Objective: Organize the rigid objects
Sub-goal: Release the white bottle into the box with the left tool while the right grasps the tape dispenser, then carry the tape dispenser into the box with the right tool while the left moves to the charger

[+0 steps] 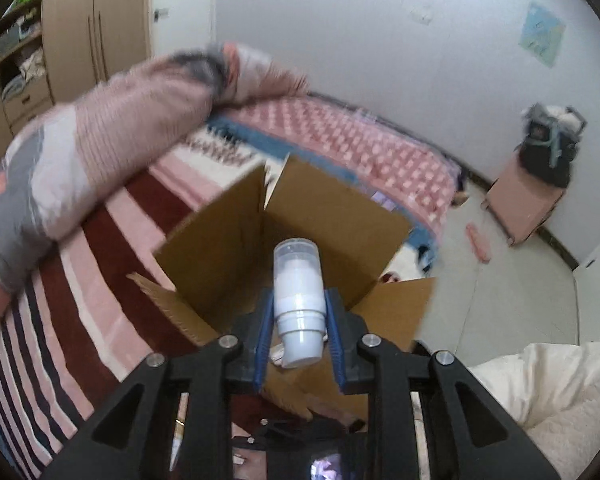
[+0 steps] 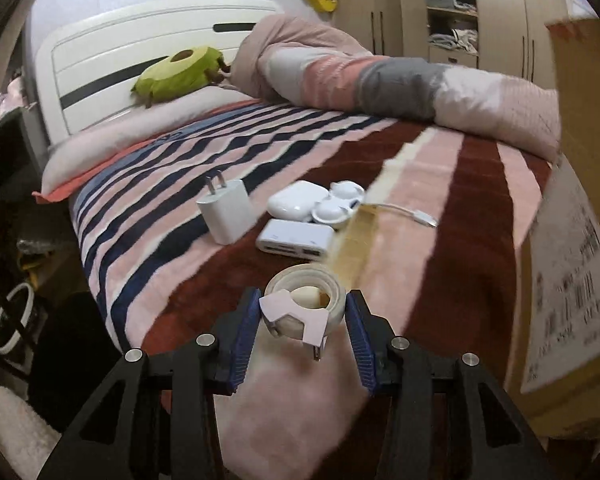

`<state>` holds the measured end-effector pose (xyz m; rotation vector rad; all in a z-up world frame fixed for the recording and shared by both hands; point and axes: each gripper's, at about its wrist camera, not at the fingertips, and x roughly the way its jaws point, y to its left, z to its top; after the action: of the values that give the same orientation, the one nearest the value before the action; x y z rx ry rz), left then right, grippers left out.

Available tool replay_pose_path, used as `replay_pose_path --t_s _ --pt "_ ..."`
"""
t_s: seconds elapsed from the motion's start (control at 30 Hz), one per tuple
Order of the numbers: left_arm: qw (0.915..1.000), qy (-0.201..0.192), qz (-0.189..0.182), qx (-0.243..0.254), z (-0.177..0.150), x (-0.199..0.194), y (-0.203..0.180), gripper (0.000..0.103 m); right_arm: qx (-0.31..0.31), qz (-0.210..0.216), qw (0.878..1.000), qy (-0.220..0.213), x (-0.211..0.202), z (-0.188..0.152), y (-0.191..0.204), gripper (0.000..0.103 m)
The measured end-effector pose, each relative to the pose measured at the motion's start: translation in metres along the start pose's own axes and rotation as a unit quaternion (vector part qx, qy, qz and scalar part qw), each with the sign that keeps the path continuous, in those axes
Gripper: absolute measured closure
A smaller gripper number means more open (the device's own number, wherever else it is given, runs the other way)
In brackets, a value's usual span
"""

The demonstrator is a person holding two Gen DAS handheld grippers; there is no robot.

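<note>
Left tool (image 1: 299, 330) clenches the white pump bottle (image 1: 299, 300) at frame centre, over the open cardboard box (image 1: 332, 216). Right tool (image 2: 304, 330) sits released around the tape roll (image 2: 306, 298), lower centre on the bed (image 2: 480, 208).

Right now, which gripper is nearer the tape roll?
Right. The right gripper is open with the tape roll between its fingers on the bed. The left gripper holds a pump bottle over the box.

Left gripper (image 1: 299, 332) clamped, right gripper (image 2: 303, 334) agape.
</note>
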<state>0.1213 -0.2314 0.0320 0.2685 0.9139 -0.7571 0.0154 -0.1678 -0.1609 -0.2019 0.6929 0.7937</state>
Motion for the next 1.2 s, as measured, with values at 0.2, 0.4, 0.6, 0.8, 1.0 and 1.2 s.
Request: replay_pose_path --t_s 0.2,0.4,0.6,0.8,1.0,1.2 --pt "0.9982 -0.052 0.021 -0.022 -0.025 -0.032 0.018 0.020 -0.005 0.003 1.000 -0.001 -0.008 0.002 -0.002 0.064" --pt "0.9861 -0.100 0.106 -0.079 -0.094 -0.092 0.069 0.018 -0.010 0.027 0.999 -0.042 -0.055 0.039 0.009 0.064" --pt "0.9775 -0.098 0.135 -0.128 -0.153 -0.110 0.100 0.018 -0.015 -0.027 0.993 -0.114 -0.137 0.091 -0.002 0.064" --pt "0.9746 -0.097 0.139 -0.147 -0.174 -0.101 0.104 0.018 0.019 -0.194 0.979 -0.068 -0.176 0.107 -0.072 0.063" --pt "0.9707 -0.085 0.146 -0.171 -0.194 -0.083 0.115 0.018 0.073 -0.244 0.967 -0.024 -0.169 0.096 -0.113 0.025" --pt "0.9584 -0.058 0.175 -0.218 -0.236 -0.054 0.143 0.022 0.068 -0.125 0.985 -0.093 -0.173 0.106 -0.078 0.025"
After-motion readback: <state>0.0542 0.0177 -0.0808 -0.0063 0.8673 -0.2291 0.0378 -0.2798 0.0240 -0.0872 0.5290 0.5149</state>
